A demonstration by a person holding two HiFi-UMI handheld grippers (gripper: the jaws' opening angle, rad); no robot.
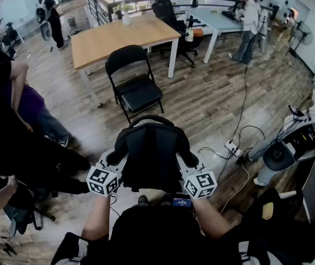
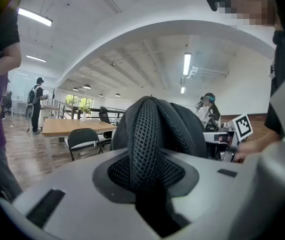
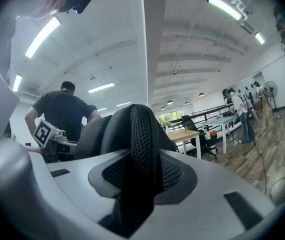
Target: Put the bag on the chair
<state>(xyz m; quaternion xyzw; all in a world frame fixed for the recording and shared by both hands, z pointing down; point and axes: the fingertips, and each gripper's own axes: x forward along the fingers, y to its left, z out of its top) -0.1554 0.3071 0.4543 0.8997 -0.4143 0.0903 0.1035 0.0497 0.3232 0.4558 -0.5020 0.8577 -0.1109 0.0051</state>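
two grippers hold one black bag (image 1: 151,156) up in front of the person in the head view, clear of the wooden floor (image 1: 213,98). the left gripper (image 1: 115,160) grips the bag's left side and the right gripper (image 1: 188,161) grips its right side. the black folding chair (image 1: 137,90) stands further ahead, apart from the bag, with its back close to a wooden table (image 1: 121,35). other people stand around the room.

in the left gripper view, the jaws are part-way closed and clamped on a padded mesh strap (image 2: 150,134) of the bag. the strap fills the gap between them and bulges above it. past it on the left, the chair (image 2: 84,140) stands in front of the table (image 2: 70,127). the right gripper's marker cube (image 2: 242,126) shows at the right.

in the right gripper view, the jaws are likewise part-way closed and pressed on a second mesh strap (image 3: 142,144). the bag's dark bulk rises behind it. the left gripper's marker cube (image 3: 43,132) shows at the left. the table (image 3: 185,134) lies beyond on the right.
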